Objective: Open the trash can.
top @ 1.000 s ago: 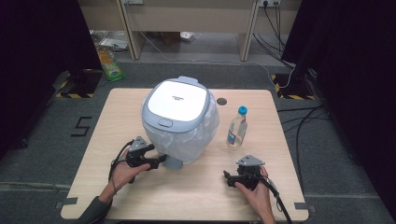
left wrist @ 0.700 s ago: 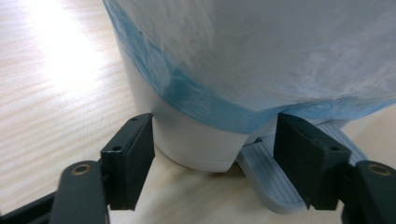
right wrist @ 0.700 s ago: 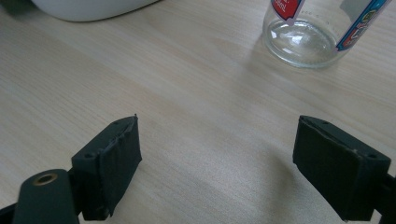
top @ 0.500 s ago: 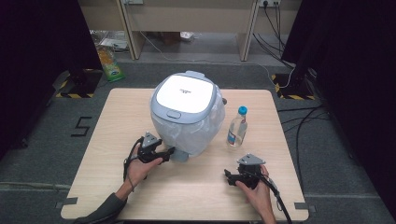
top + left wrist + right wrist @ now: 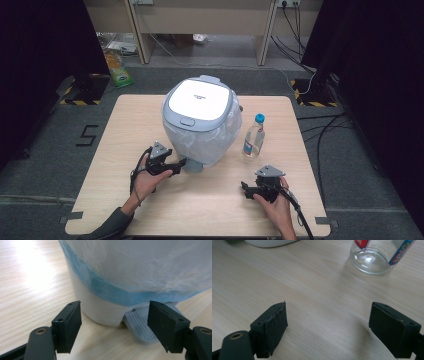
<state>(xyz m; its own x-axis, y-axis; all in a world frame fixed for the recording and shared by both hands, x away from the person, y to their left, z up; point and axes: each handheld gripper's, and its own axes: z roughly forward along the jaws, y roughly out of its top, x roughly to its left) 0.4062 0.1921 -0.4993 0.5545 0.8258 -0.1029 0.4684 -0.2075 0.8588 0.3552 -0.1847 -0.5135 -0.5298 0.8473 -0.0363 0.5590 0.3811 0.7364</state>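
Since before, my left gripper [image 5: 181, 162] reached the bulky white plastic-lined bin's [image 5: 200, 125] grey pedal [image 5: 140, 326], open, empty; stiff pedal grips best.

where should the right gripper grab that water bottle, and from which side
Grip the water bottle around its clear body, below the blue cap, probably best. It stands upright and apart from the pedal bin, with bare table in front. The right gripper sits in front of it, jaws open, so come in level from the person's side and close across the round body.
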